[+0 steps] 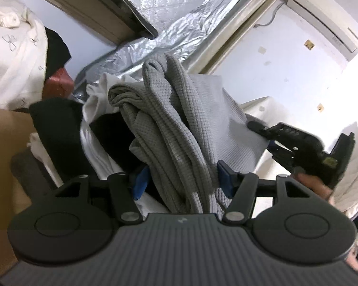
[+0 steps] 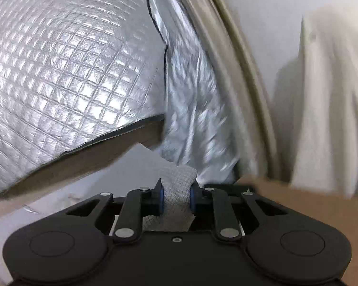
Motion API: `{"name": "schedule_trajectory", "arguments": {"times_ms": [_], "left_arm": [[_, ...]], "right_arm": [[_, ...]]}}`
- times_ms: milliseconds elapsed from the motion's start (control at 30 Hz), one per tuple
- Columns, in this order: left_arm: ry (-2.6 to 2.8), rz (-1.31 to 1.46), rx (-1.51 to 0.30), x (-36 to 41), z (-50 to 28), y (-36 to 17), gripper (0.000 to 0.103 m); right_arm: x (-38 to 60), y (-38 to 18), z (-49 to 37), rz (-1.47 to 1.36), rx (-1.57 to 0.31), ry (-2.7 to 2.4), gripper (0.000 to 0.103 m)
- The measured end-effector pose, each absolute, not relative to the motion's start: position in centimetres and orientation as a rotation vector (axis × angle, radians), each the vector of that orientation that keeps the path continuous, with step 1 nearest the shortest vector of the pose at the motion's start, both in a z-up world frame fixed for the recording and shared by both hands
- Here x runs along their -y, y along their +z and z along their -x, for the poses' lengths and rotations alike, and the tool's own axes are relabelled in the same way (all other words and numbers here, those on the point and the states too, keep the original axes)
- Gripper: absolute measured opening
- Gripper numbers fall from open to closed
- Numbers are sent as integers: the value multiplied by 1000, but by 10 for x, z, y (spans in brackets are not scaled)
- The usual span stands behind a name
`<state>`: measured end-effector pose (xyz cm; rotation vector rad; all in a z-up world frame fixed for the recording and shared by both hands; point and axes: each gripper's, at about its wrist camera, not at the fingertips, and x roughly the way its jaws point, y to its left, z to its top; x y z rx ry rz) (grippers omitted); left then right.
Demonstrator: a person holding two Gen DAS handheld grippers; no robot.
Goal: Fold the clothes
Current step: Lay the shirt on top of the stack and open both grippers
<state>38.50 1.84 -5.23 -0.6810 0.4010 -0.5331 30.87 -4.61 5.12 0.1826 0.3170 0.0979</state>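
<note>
Both claws are up in the air with the grey waffle-knit garment [image 1: 169, 119] strung between them. The left claw [image 1: 181, 178] stands fairly wide, blue pads either side of a thick bunched hang of cloth, though whether it truly pinches I can't tell. The right claw [image 2: 176, 196] is nipped tight on a narrow edge. From the left view, the right claw [image 1: 269, 135] sits off to the right, so the cloth's long run lies sideways between them, above the heap of clothes [image 1: 66, 128]
</note>
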Motion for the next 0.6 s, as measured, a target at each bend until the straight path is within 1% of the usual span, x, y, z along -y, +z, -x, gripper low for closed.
{"name": "schedule_trajectory", "arguments": {"times_ms": [33, 67, 100, 133, 167, 200, 267, 333, 433, 533, 600], "left_arm": [[-536, 666, -396, -16, -384, -50, 59], [-530, 639, -389, -12, -382, -48, 59], [-522, 614, -387, -9, -380, -46, 61], [-510, 591, -390, -6, -379, -46, 61], [-500, 580, -394, -5, -378, -45, 61], [-498, 588, -394, -7, -377, -43, 61], [-502, 623, -373, -16, -374, -38, 61], [-480, 655, -334, -28, -371, -31, 61], [-414, 656, -252, -43, -365, -27, 61], [-357, 656, -259, -55, -367, -27, 61], [-350, 657, -273, -58, -369, -28, 61]], "right_arm": [[40, 50, -311, -112, -323, 62, 22], [35, 48, -313, -42, -329, 26, 27], [30, 38, -325, 27, -403, 10, 37], [28, 31, -334, 75, -461, -7, 43], [26, 32, -333, 93, -450, -43, 52], [23, 39, -328, 71, -433, -86, 58], [18, 54, -319, 28, -399, -172, 59], [10, 71, -300, 28, -308, -129, 59], [-19, 88, -285, 80, -257, 115, 60], [-46, 80, -298, 62, -341, 285, 60], [-66, 64, -302, 116, -386, 332, 60]]}}
